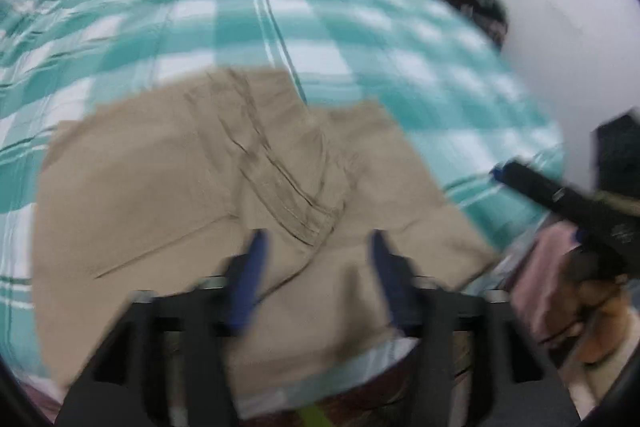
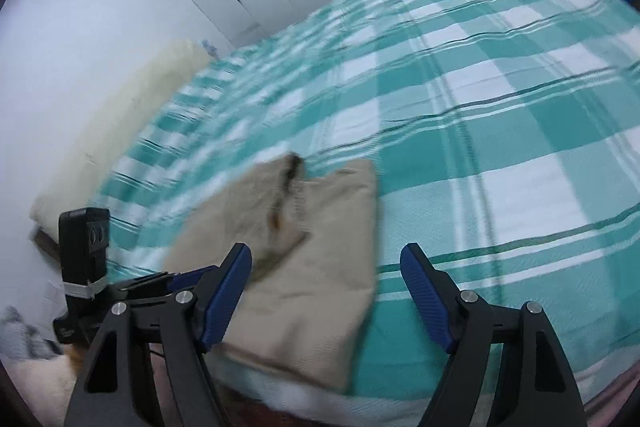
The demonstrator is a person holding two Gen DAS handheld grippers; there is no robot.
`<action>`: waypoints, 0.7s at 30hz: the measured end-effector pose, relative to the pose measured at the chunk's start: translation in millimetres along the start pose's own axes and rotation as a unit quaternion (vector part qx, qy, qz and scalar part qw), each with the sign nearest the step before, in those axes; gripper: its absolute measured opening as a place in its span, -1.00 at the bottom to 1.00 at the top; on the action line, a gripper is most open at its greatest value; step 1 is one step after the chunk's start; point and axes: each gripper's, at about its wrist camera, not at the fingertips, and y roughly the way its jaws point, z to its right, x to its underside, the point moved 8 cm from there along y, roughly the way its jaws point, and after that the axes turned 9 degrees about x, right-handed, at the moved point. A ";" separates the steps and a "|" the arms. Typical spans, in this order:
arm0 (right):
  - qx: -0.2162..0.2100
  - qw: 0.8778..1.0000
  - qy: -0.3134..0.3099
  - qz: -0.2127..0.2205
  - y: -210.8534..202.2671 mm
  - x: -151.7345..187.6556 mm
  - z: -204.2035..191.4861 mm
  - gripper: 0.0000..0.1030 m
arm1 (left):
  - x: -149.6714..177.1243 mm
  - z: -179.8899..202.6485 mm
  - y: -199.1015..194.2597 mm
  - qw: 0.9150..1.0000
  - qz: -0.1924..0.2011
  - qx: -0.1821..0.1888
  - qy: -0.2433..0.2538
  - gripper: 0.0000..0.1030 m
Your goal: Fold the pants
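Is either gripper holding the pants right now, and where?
Neither. The left gripper and right gripper both have open jaws above the tan pants, gripping no cloth.

Both views lit soft and even, cool bluish cast, no visible lamp or window; shadows faint, no glare. Left wrist view is heavily motion-smeared — the teal checked bedspread [image 1: 248, 7] streaks sideways, the khaki pants [image 1: 200, 167] lose seam detail, the blue finger pads [image 1: 256, 267] ghost at their edges. Right wrist view is sharper near centre: blue pads [image 2: 424, 291] crisp, bedspread [image 2: 500, 107] checks readable, but smeared toward the cream pillow [image 2: 120, 131]. Fisheye bends the bed into a dome — black vignette in all corners.
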 end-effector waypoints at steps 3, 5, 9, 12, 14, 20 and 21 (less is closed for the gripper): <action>-0.098 0.993 0.043 -0.038 6.3 0.9 -25.5 0.50 | -6.5 -21.4 -52.4 0.998 0.060 -0.025 -0.003 0.41; -0.151 0.981 0.072 -0.101 26.1 9.0 -47.2 0.46 | -3.0 -45.6 -70.8 0.995 0.080 -0.057 -0.023 0.41; -0.113 0.978 0.036 -0.173 73.9 21.3 -77.5 0.17 | 28.0 -106.3 -82.2 0.983 0.094 -0.133 -0.084 0.36; -0.043 0.980 0.051 -0.190 105.6 19.2 -72.4 -0.15 | 49.1 -125.5 -81.1 0.977 0.105 -0.141 -0.122 0.34; -0.009 0.981 0.050 -0.186 115.5 14.4 -71.5 -0.36 | 59.3 -128.3 -82.2 0.976 0.110 -0.143 -0.121 0.32; 0.026 0.989 -0.065 -0.127 99.6 -13.4 -102.9 -0.85 | 63.7 -114.5 -68.9 0.984 0.088 -0.137 -0.076 0.20; 0.024 0.990 -0.068 -0.119 96.3 -18.7 -102.6 -0.85 | 64.5 -114.1 -63.1 0.985 0.081 -0.136 -0.072 0.23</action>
